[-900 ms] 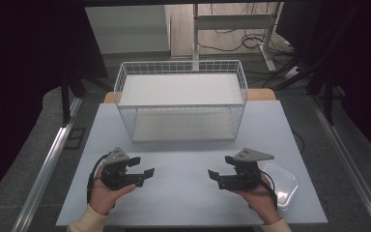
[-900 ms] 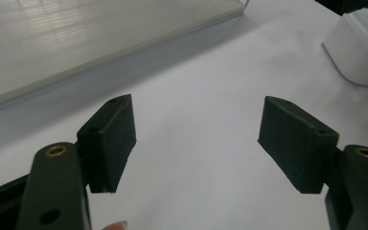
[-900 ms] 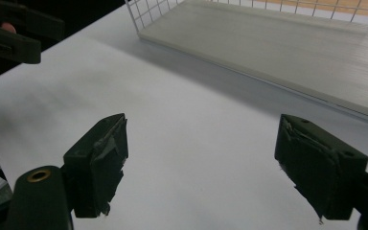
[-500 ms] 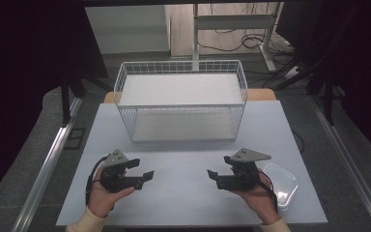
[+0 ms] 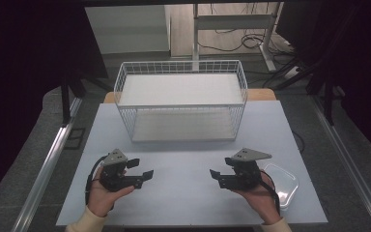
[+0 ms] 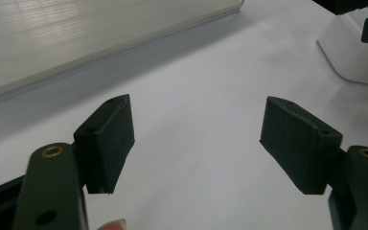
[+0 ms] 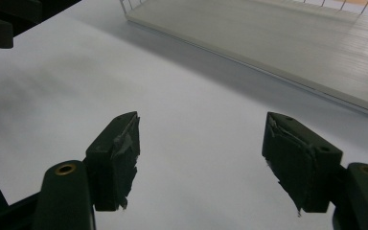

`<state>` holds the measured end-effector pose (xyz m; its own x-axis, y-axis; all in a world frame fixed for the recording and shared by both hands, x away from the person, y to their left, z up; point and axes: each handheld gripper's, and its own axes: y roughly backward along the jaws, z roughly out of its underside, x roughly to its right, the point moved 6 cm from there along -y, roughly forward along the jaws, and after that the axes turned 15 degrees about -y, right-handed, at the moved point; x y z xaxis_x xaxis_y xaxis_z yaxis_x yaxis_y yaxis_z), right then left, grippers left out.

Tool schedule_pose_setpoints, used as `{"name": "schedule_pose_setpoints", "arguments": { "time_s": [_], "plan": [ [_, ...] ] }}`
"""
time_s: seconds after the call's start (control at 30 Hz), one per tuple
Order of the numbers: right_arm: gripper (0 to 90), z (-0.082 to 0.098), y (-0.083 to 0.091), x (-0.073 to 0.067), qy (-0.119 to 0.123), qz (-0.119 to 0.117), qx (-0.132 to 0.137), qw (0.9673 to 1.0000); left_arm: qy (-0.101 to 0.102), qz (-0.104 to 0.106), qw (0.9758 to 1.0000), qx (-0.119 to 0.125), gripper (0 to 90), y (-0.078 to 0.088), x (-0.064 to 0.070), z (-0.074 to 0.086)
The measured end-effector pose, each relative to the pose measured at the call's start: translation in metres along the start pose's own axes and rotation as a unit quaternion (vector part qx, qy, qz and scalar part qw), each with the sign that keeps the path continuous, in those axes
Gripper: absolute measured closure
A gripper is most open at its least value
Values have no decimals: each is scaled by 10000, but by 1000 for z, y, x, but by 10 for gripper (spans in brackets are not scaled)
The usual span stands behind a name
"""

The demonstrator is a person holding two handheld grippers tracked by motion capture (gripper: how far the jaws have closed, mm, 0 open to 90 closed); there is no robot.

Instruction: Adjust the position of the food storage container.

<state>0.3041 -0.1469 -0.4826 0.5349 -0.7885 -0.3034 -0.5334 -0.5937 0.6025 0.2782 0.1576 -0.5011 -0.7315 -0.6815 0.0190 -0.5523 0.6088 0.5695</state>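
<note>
Little has moved since the earlier frames: both grippers hold almost the same spots over the near part of the counter, the left one shifted only slightly.

From the high view, the pale counter carries a white wire basket at its far middle, with a white board lying flat inside it. The left gripper sits in the person's left hand at the near left, its jaws spread and pointing right. The right gripper rests in the right hand at the near right, pointing left toward the other; its jaw gap is hard to read from here. A clear plastic lid lies on the counter just right of that hand. Around the counter the room is dark, with grey floor, a metal rail along each side, and desk legs and cables at the far end.

From the left gripper view, the left gripper's jaws stand wide apart over bare white surface. The clear lid shows at the far right, the board's edge at the far left.

From the right gripper view, the right gripper's jaws are likewise wide, their pads worn and ragged. The basket lies beyond to the right.
</note>
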Motion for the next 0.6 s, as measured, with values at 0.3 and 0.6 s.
{"name": "schedule_pose_setpoints", "arguments": {
  "time_s": [0.3, 0.6],
  "plan": [
    [317, -5, 14, 3, 14, -61, 35, 10000, -90, 31, 9999, -39, 256, -2, 1, 0],
    [329, -8, 28, 12, -70, -24, 104, 9999, -100, -69, 9999, -56, 259, -1, -3, 3]
  ]
}}
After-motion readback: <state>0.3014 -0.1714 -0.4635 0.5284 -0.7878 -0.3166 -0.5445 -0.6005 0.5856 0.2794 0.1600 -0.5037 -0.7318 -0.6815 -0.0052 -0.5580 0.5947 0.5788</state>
